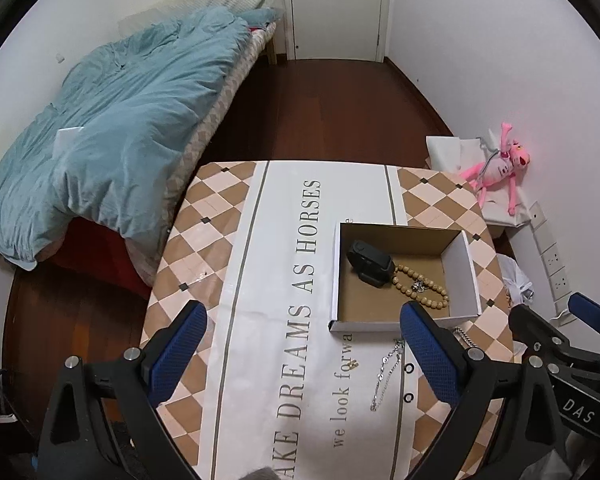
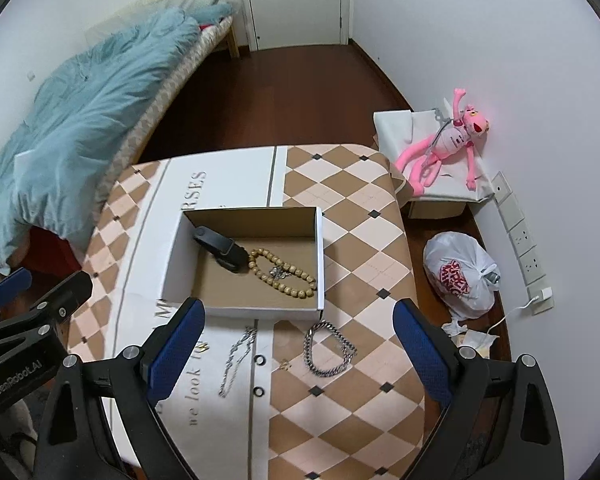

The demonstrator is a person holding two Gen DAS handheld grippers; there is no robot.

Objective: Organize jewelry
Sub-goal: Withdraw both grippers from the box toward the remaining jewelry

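Both the left gripper (image 1: 300, 344) and right gripper (image 2: 298, 340) hover wide open, holding nothing. A chunky chain (image 2: 329, 348) and thin chain (image 2: 236, 356) lie on the table (image 2: 352, 208) beside the box (image 2: 320, 240) holding beads (image 2: 284, 270).

Tan-and-cream diamond-checked tablecloth (image 2: 340, 208), brown-lined white box (image 2: 320, 240), tan beads (image 2: 284, 276), pink plush toy (image 2: 448, 148).

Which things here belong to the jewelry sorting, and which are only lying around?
Belong to the job:
cardboard box
black watch
bead bracelet
thick chain bracelet
thin silver chain
two black rings

Lying about:
pink plush toy
white plastic bag
blue duvet
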